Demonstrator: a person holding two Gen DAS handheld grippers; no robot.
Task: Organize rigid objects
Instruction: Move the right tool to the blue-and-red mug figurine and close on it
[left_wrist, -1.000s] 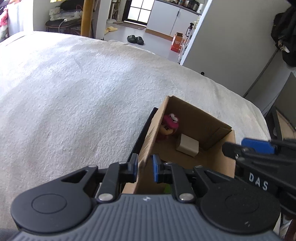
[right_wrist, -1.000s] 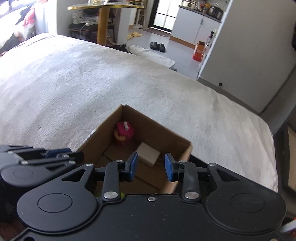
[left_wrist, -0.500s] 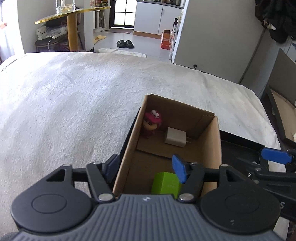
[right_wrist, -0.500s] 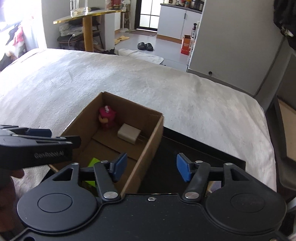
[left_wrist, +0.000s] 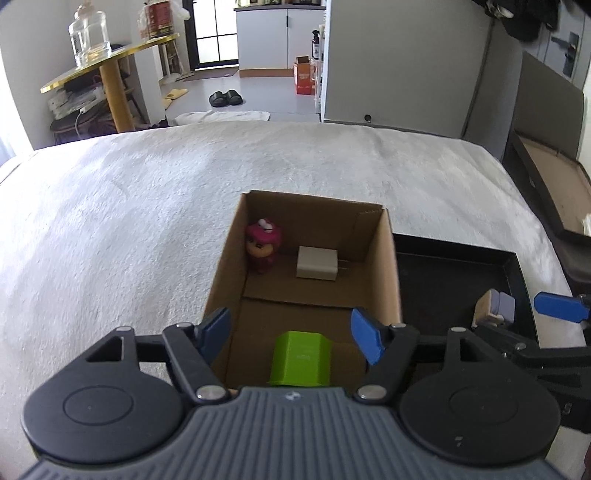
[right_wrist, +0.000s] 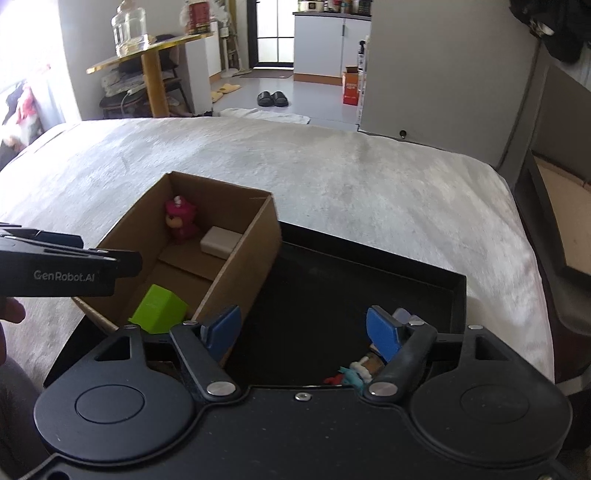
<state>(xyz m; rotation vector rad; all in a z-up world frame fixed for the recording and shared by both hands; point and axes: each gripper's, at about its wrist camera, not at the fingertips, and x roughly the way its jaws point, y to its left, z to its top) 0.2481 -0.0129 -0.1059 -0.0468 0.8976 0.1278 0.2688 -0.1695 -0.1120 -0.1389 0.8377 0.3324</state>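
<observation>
Since 1 second back: both tongs swung away from the carton's near wall, jaws just been opening from nearly shut, and a green block now showing inside the carton.

Left tongs (left_wrist: 291, 334) spread wide, nothing between the blue pads (left_wrist: 364, 338), poised above the near end of the cardboard carton (left_wrist: 389, 266). Just past the pads, on the carton floor, the green block (left_wrist: 300, 359), clear of both fingers. Farther in, against the far wall, a pink figurine (left_wrist: 263, 242) upright in the left corner and a white charger plug (left_wrist: 317, 263) lying just beside it, prongs pointing right.

Right tongs (right_wrist: 303, 330) also spread wide and empty, poised over a black tray (right_wrist: 456, 291) that touches the carton's right side. Left pad in front of the carton's near right corner; right pad (right_wrist: 382, 331) over a small heap of toys (right_wrist: 360, 369) in the tray's near right part, too hidden to name piece by piece. From the left wrist view, a pale small object (left_wrist: 494, 308) in the tray beside the right tongs' blue pad, kind unclear.

Carton and tray resting on a bed with a white fleecy cover (left_wrist: 129, 229). Beyond the bed: a gold-topped side table (left_wrist: 110, 64) with a clear glass jar (left_wrist: 88, 35), black slippers (left_wrist: 225, 98) on a grey floor, an orange box (left_wrist: 304, 75) by white cabinets.
</observation>
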